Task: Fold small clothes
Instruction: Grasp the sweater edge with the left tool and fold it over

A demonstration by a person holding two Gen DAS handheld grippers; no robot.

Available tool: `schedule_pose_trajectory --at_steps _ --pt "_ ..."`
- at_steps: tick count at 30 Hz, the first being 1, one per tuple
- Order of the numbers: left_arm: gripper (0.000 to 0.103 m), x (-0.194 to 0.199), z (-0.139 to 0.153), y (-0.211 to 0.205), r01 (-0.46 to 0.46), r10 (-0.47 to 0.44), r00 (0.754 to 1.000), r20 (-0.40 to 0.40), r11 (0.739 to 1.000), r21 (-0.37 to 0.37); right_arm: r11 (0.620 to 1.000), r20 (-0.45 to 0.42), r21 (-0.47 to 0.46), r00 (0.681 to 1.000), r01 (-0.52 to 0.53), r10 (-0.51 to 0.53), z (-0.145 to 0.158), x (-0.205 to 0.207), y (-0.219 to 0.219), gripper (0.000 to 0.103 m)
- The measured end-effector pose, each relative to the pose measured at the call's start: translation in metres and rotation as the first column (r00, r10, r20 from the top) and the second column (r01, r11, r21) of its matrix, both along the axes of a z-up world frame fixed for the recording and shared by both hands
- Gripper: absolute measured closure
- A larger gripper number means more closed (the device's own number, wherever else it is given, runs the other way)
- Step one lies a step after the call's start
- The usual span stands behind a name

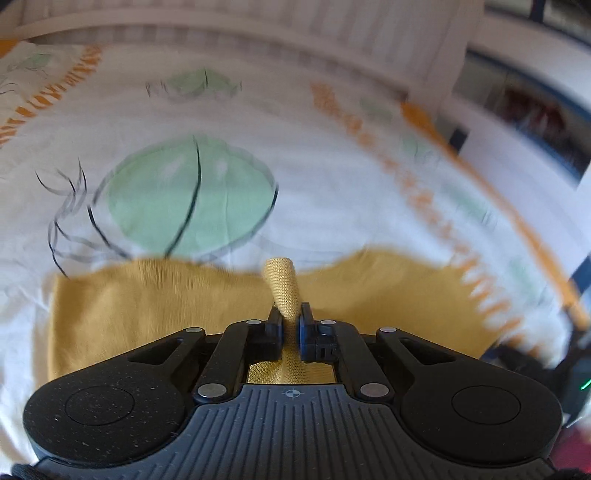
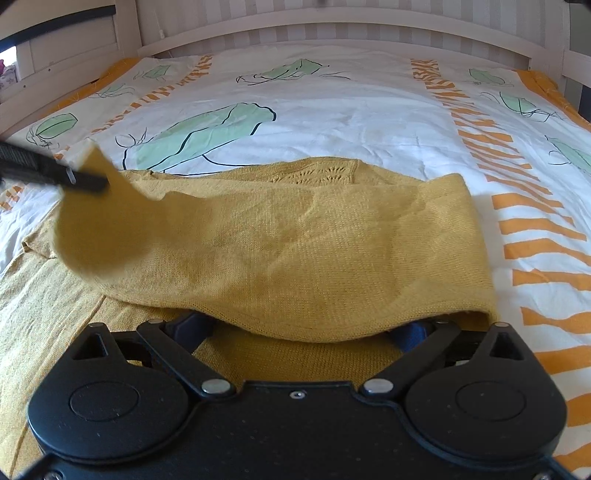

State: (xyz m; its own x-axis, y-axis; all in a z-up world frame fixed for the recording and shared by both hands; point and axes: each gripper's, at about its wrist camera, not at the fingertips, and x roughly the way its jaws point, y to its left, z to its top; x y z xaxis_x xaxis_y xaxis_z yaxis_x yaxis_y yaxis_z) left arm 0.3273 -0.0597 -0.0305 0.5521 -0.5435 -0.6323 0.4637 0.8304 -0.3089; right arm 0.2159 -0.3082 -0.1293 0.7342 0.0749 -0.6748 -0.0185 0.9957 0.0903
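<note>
A mustard-yellow knit garment (image 2: 295,243) lies on the bed. In the left wrist view my left gripper (image 1: 291,325) is shut on a pinched fold of the garment (image 1: 284,291), with the rest of the garment (image 1: 155,306) spread below. In the right wrist view that left gripper (image 2: 85,181) holds a corner lifted at the left. My right gripper (image 2: 303,325) is spread wide open. A folded layer of the garment drapes over its fingertips and hides them.
The bed cover (image 2: 369,110) is white with green leaf prints and orange striped bands. A pale wooden slatted bed rail (image 2: 332,29) runs along the far side. The bed's right edge (image 1: 517,221) drops off beside a white wall.
</note>
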Motion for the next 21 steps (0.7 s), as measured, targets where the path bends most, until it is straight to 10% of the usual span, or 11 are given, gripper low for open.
schedule_pose_trajectory --at_steps 7,14,21 --pt "0.096 0.005 0.035 0.045 -0.092 0.093 0.996 0.017 0.994 -0.05 1.0 -0.03 -0.007 1.0 0.003 -0.003 0.011 -0.008 0.003 0.004" --pt "0.095 0.015 -0.022 0.064 -0.152 0.158 0.979 -0.125 0.986 0.062 1.0 -0.067 -0.023 0.998 -0.012 0.01 0.009 -0.007 0.002 0.004" --pt "0.091 0.016 -0.045 0.075 -0.24 0.256 0.961 -0.108 0.961 0.139 1.0 -0.074 -0.02 0.997 -0.018 0.016 0.008 -0.007 0.002 0.003"
